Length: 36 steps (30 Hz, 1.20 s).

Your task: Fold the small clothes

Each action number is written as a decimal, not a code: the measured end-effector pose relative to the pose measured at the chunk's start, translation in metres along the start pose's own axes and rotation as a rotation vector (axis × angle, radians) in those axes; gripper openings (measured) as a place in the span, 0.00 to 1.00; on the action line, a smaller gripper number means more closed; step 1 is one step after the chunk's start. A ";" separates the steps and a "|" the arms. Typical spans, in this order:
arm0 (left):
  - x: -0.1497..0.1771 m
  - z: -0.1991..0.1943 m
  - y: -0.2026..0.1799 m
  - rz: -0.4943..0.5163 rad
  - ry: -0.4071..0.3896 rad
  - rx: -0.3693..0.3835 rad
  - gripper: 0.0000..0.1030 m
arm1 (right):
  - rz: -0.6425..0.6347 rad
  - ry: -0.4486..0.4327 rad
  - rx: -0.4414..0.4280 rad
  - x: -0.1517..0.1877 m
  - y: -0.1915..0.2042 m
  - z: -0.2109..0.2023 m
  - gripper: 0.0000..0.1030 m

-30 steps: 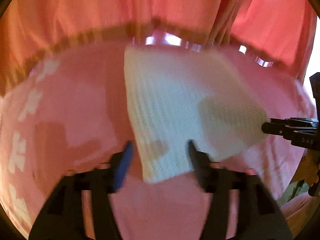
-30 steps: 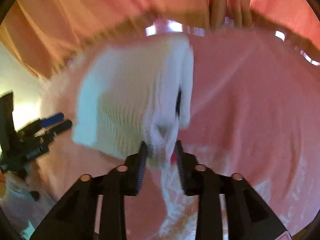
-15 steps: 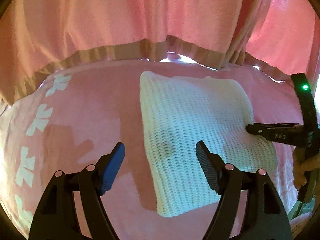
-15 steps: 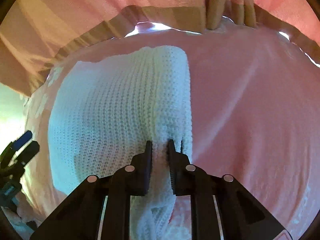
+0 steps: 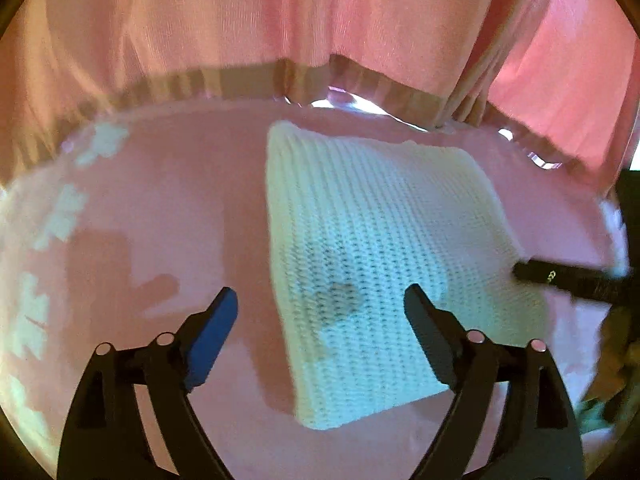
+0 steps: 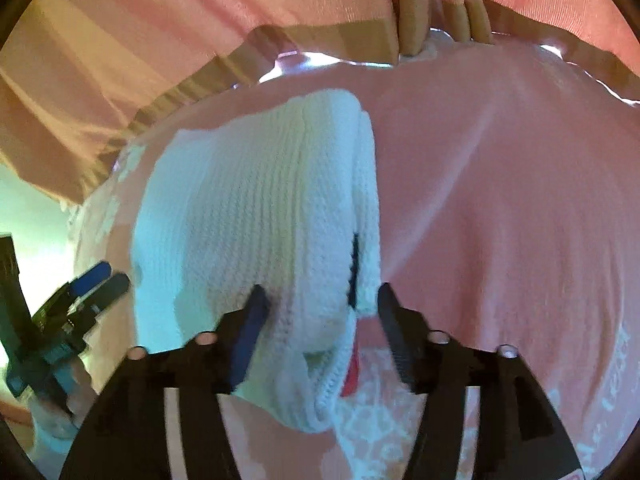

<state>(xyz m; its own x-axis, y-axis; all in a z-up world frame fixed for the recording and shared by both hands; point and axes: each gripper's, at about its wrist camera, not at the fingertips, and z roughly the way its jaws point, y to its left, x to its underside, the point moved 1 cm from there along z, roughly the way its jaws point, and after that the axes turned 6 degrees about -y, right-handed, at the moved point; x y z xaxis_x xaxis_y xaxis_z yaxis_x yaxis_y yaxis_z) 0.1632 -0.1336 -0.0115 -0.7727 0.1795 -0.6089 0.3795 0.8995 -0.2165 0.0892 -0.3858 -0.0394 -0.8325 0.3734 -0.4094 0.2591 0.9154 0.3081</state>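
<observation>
The left claw [image 5: 320,312] hovers wide open and empty, its blue-padded finger over bare pink cover and its dark finger over the near part of a folded white knit garment [image 5: 380,248]. The right claw [image 6: 320,304] stands parted, its fingers either side of the garment's near right corner, where loose knit sags between them; whether the pads touch the fabric cannot be told. The garment [image 6: 248,216] lies flat on a pink bedspread [image 5: 160,216], a rough rectangle with its long axis running from the near edge toward the far edge of the bed, its ribs following that line. Along its right side a folded layer stands up as a thick rolled edge with a dark gap beneath. Pale floral prints [image 5: 60,216] dot the bedspread's left edge, and a whitish lace-like pattern [image 6: 372,420] shows at the near edge below the right claw. Beyond the far edge of the bed hangs a pink curtain [image 5: 320,16] with a tan band along its hem, daylight glinting beneath it.
</observation>
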 end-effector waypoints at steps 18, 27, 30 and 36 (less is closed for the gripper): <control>0.004 0.018 0.010 -0.136 0.082 0.121 0.80 | -0.063 -0.087 0.018 -0.002 0.003 -0.026 0.71; -0.013 0.070 0.046 -0.274 0.124 0.172 0.94 | 0.127 0.028 -0.134 -0.027 -0.014 0.034 0.75; -0.005 0.082 0.051 -0.328 0.152 0.244 0.94 | 0.108 0.084 -0.147 -0.019 -0.005 0.055 0.76; -0.005 0.095 0.042 -0.309 0.155 0.296 0.90 | 0.112 0.063 -0.140 -0.015 0.005 0.069 0.77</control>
<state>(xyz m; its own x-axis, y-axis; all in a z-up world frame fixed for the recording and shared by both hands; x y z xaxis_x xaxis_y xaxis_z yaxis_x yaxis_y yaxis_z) 0.2319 -0.1344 -0.0900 -0.9312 -0.0020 -0.3646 0.2306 0.7713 -0.5932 0.1369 -0.3768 -0.0904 -0.8325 0.4578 -0.3121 0.2853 0.8371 0.4668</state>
